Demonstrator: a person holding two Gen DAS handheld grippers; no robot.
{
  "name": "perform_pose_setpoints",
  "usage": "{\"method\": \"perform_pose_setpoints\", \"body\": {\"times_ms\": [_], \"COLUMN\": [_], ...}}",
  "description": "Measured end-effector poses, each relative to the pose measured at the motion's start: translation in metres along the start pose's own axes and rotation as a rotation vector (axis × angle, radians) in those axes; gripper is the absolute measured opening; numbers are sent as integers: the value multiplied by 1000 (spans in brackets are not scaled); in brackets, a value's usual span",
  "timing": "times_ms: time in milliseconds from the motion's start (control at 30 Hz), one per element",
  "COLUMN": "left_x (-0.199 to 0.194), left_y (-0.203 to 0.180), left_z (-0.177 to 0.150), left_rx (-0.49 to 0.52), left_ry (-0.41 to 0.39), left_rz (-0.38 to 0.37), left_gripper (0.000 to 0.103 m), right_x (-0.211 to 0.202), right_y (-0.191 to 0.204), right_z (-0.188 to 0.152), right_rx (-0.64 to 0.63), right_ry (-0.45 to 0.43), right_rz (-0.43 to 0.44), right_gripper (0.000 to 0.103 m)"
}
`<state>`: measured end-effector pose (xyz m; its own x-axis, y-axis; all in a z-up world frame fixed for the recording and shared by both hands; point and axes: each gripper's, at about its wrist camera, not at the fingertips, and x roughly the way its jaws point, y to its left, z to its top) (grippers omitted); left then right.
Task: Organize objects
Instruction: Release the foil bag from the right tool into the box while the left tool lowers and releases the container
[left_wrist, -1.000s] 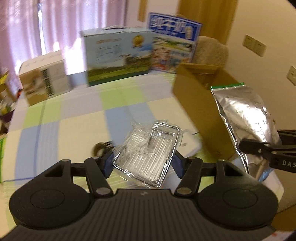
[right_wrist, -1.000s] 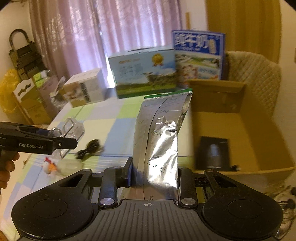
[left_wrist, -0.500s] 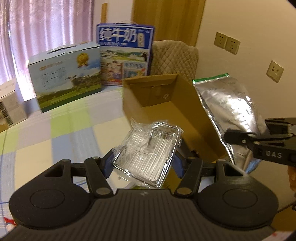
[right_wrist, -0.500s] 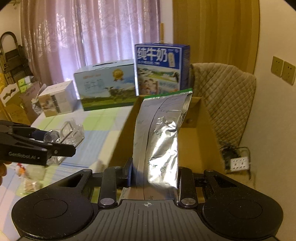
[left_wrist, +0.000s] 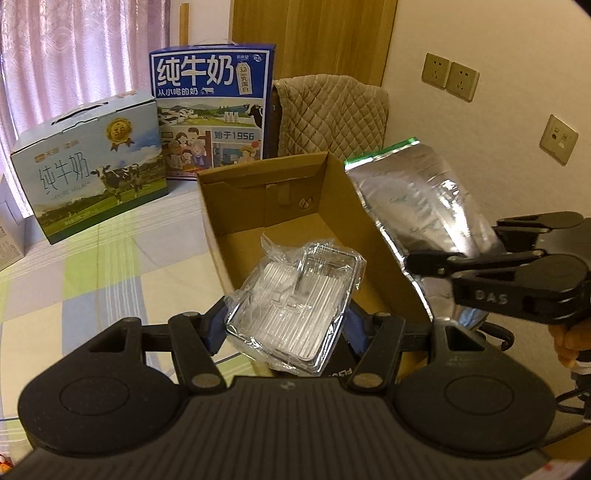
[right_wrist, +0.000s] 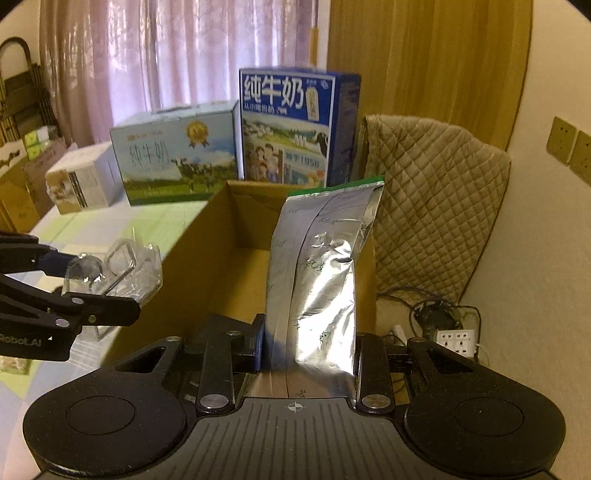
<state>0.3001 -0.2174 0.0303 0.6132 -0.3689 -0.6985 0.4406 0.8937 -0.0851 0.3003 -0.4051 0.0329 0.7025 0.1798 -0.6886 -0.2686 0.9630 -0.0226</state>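
**Clerk:** Left gripper (left_wrist: 291, 314): jaws closed on a clear ribbed plastic case in crinkled film wrap (left_wrist: 295, 302). Right gripper (right_wrist: 306, 347): jaws clamped on a tall silver foil pouch with a green top seal (right_wrist: 321, 266), held upright.

**Checker:** Change since a second ago?

**Clerk:** Both loads were over the checked tablecloth (left_wrist: 92, 266) then, with the open brown cardboard box (left_wrist: 273, 195) off to one side. Now the case hangs above the box's near rim and the pouch stands over its right wall. By my reading, carrying is nearly finished and lowering and release remain; neither item is inside yet.

**Checker:** Box contents?

**Clerk:** Floor mostly bare; a dark object under the case, unidentified.

**Checker:** Legible writing?

**Clerk:** Right gripper's arm: "DAS". Left gripper's arm, from the right wrist view: "Robot.AI", start cut off. Tall blue milk carton (left_wrist: 210, 110): "纯牛奶", "1956". Pale blue carry-handle milk carton with a cow (left_wrist: 92, 173): "纯牛奶", "PURE MILK". Pouch markings too faint.
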Motion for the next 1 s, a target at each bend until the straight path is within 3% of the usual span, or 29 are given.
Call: {"method": "perform_pose_setpoints", "body": {"times_ms": [267,1000], "left_x": [19,71], "left_y": [-8,-12], "left_z": [8,25], "left_rx": [1,24], "left_ry": [28,93], "left_rz": [17,37], "left_gripper": [58,58], "right_x": [34,65], "right_y": [-15,-35], "right_z": [-2,-4], "right_rx": [9,42], "right_ry": [48,100], "right_rz": [1,74], "right_gripper": [30,30]}}
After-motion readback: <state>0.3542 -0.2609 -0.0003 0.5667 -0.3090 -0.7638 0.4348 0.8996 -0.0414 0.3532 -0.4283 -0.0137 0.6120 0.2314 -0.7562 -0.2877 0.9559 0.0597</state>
